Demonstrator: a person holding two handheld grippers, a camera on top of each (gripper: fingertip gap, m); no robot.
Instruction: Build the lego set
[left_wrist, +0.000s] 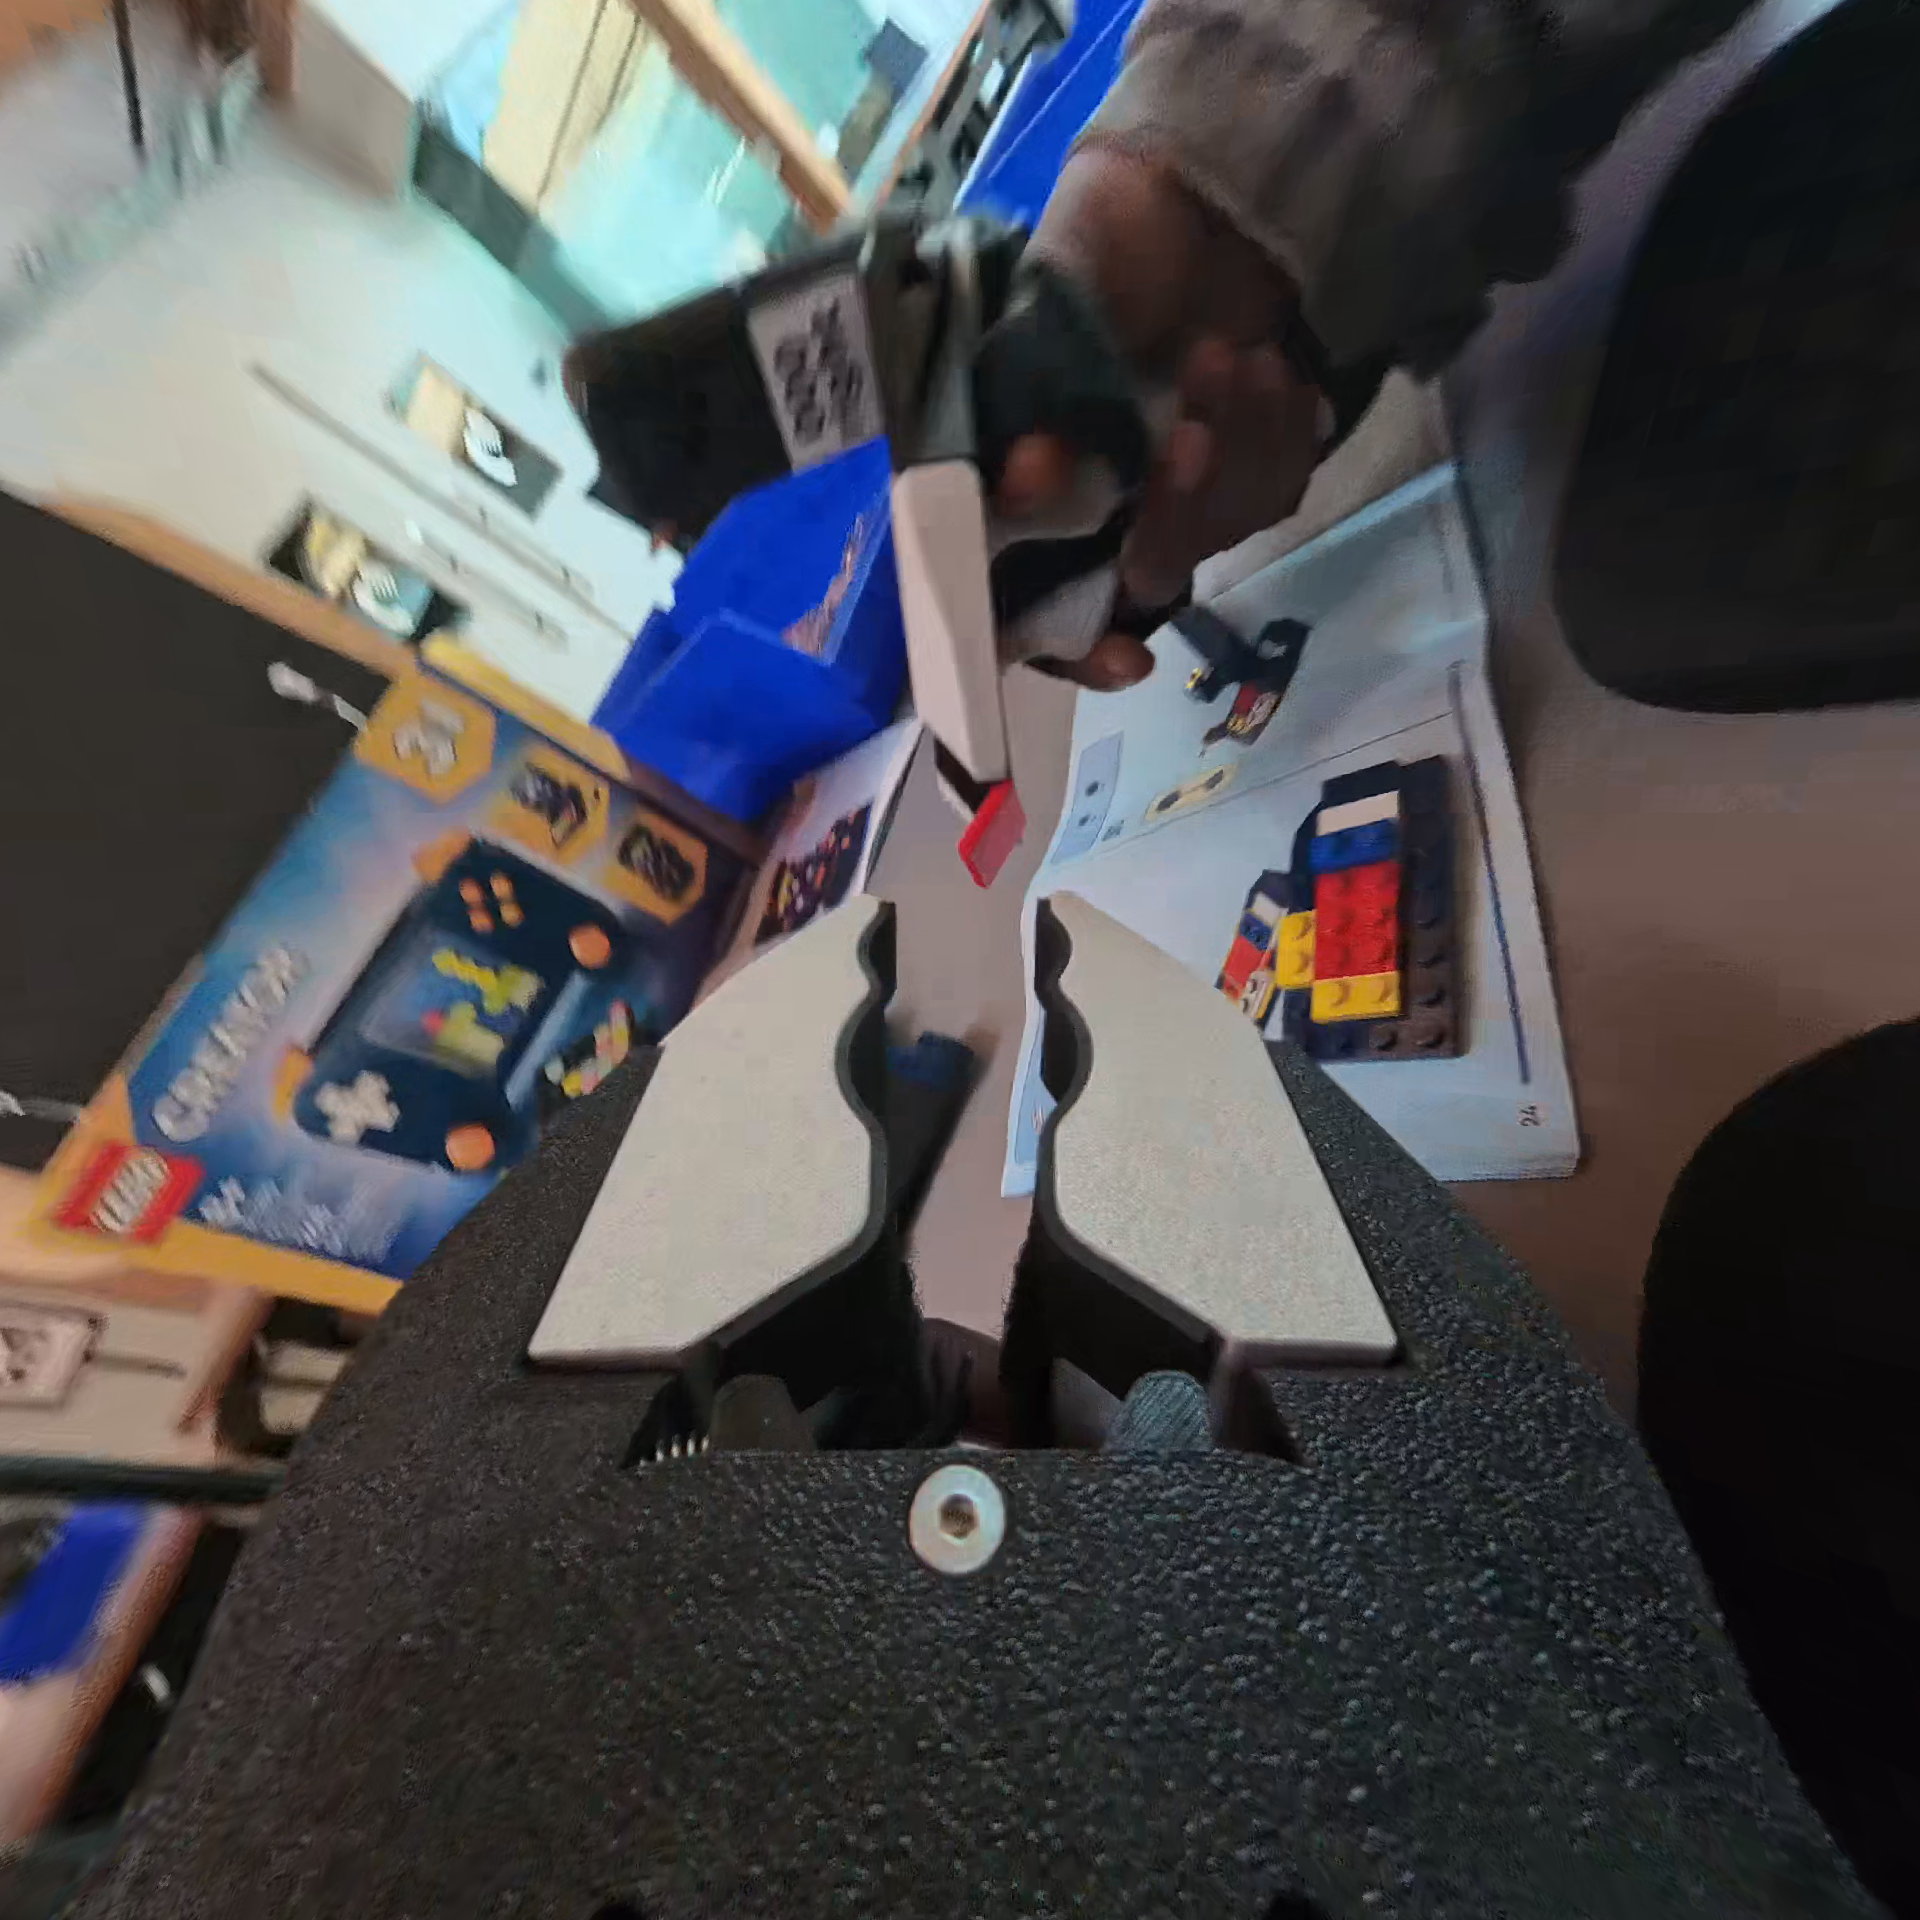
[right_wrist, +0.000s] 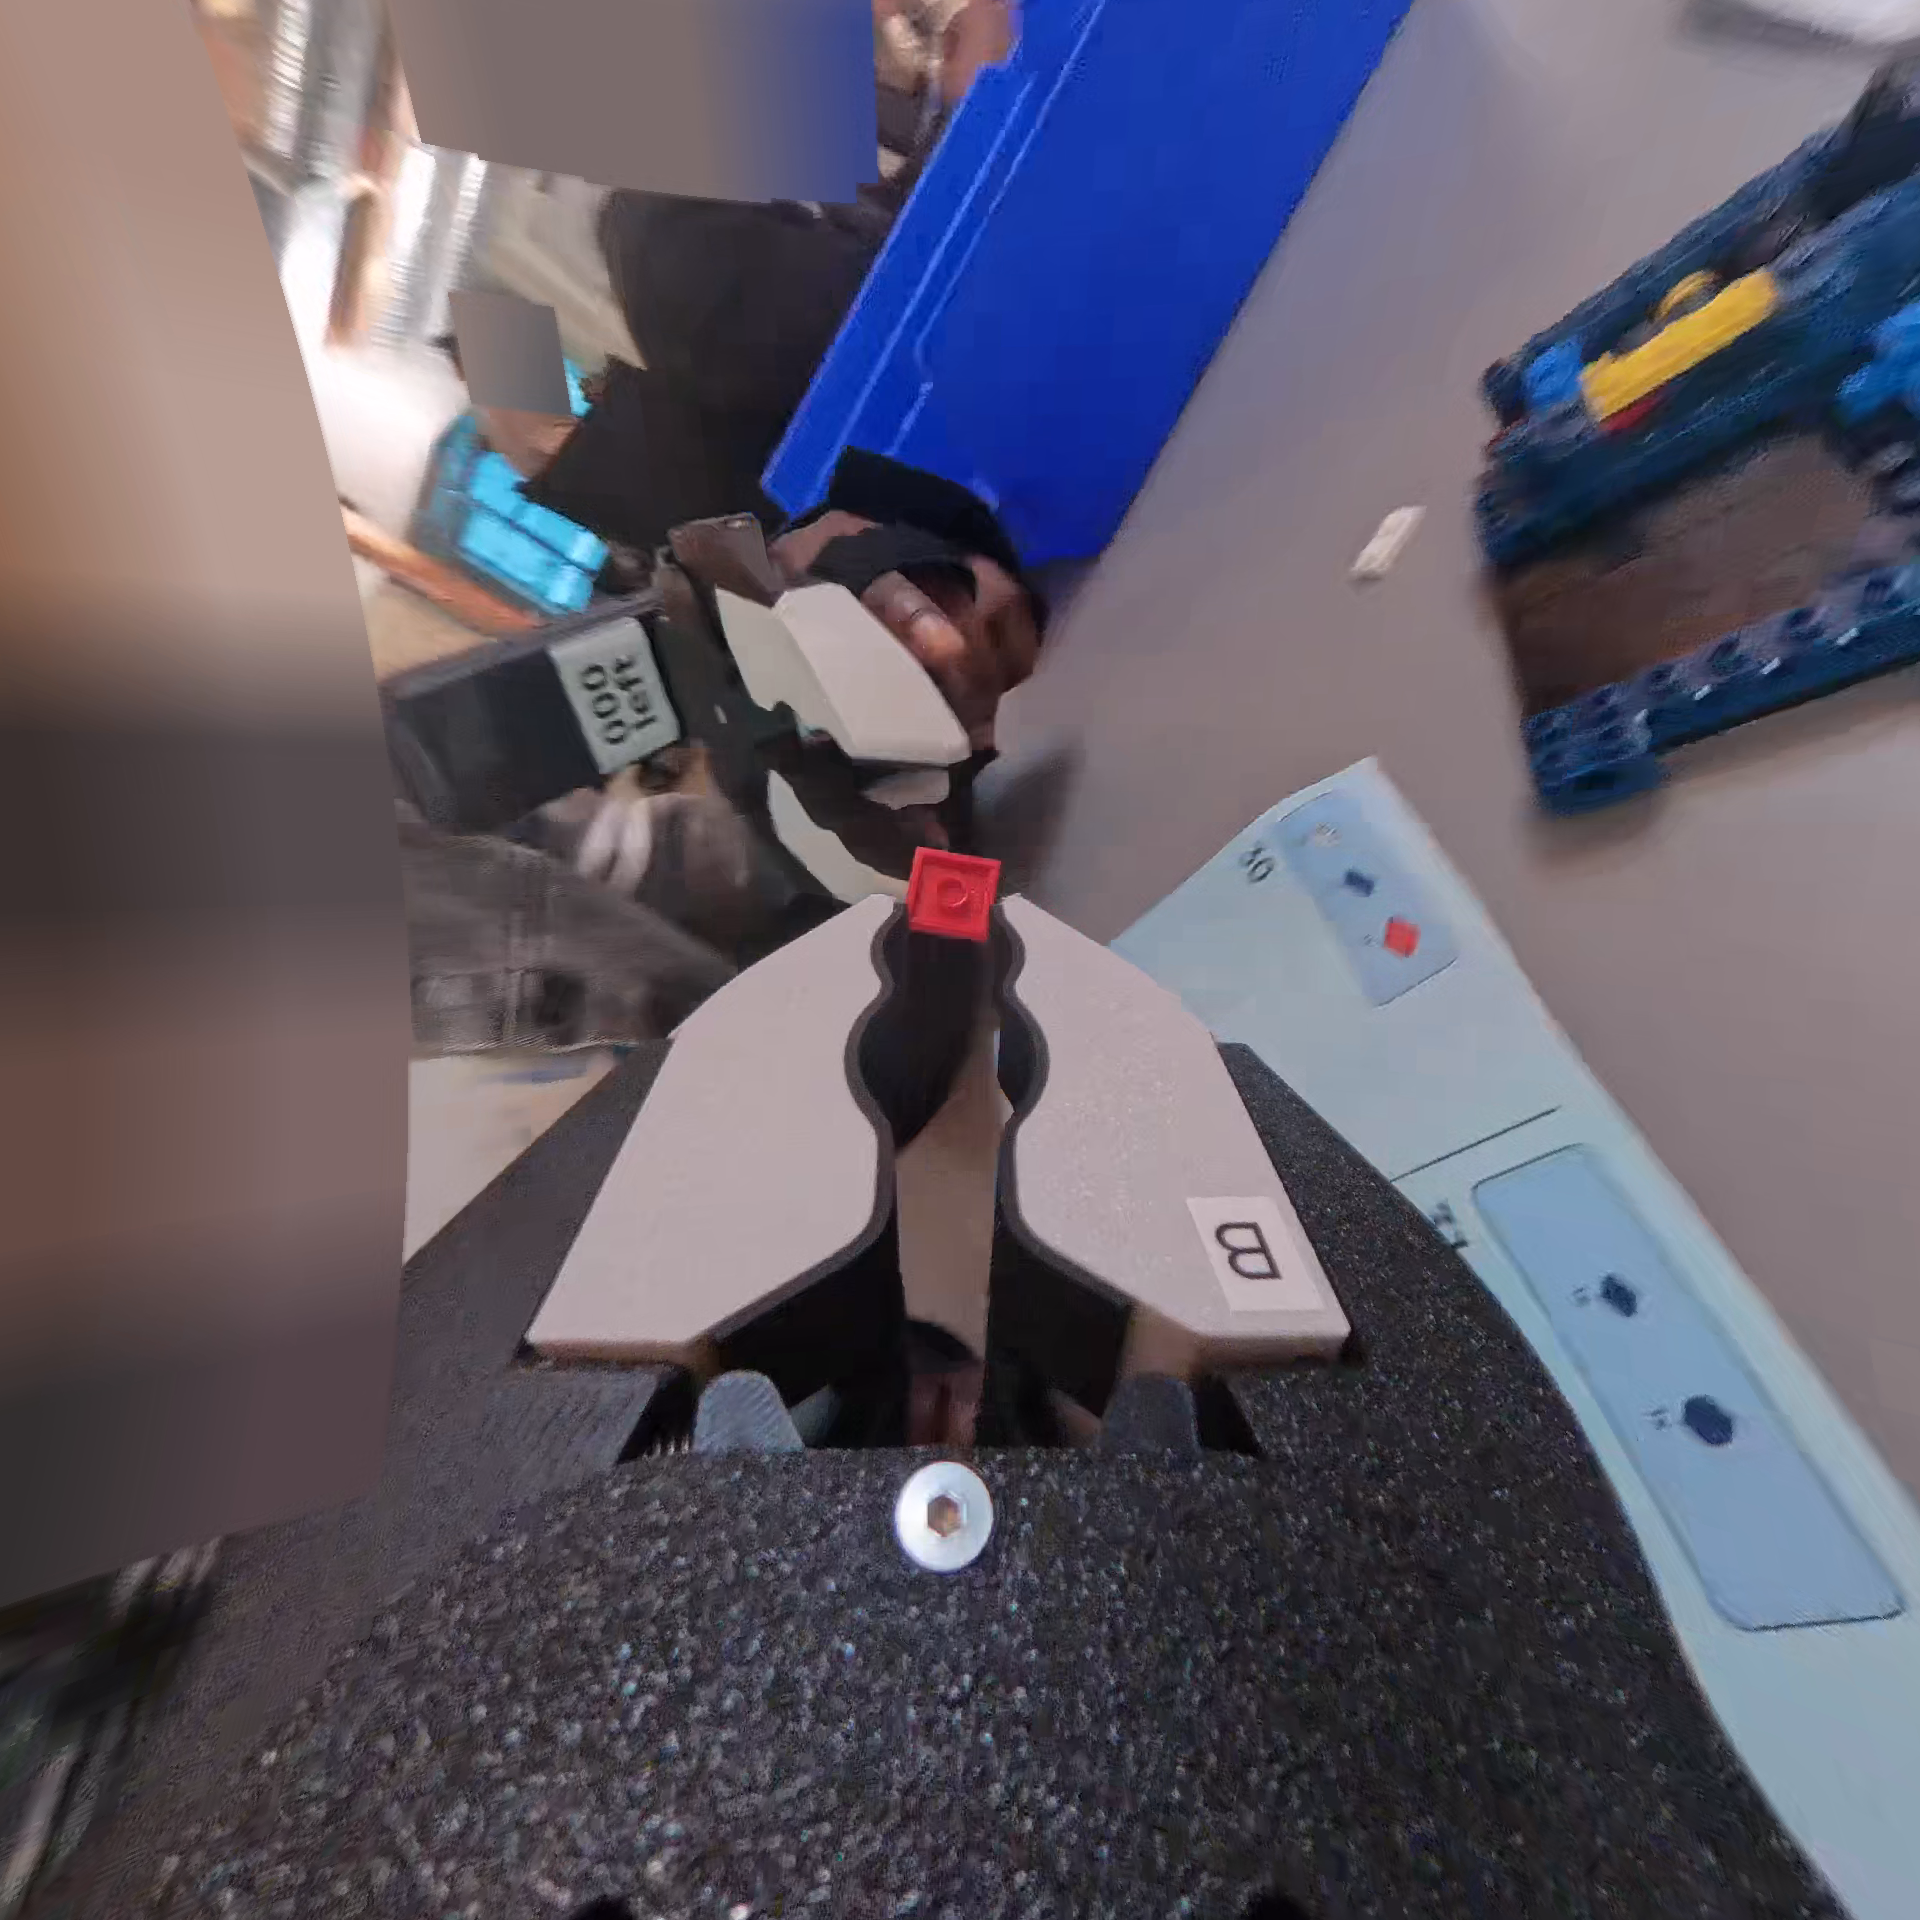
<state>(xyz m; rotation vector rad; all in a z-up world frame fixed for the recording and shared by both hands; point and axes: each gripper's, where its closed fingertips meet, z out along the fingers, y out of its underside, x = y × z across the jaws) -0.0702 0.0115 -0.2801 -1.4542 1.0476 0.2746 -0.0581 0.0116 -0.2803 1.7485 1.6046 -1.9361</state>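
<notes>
Grey desk (right_wrist: 1195, 623), booklet (right_wrist: 1351, 1039) w/ brick build (left_wrist: 1371, 914): right gripper (right_wrist: 951, 914) pinches red plate (right_wrist: 953, 894) at tips, keep squeeze steady; left gripper (left_wrist: 961, 914) narrow, empty.

Grey table (right_wrist: 1299, 540) stretches out under bright daylight, and a pale wall (left_wrist: 208, 343) rises behind it. Wooden-framed window (left_wrist: 665, 135) glows teal up top. Dark panel (left_wrist: 135, 779) stands left, blue bins (left_wrist: 769, 644) beside it.
</notes>
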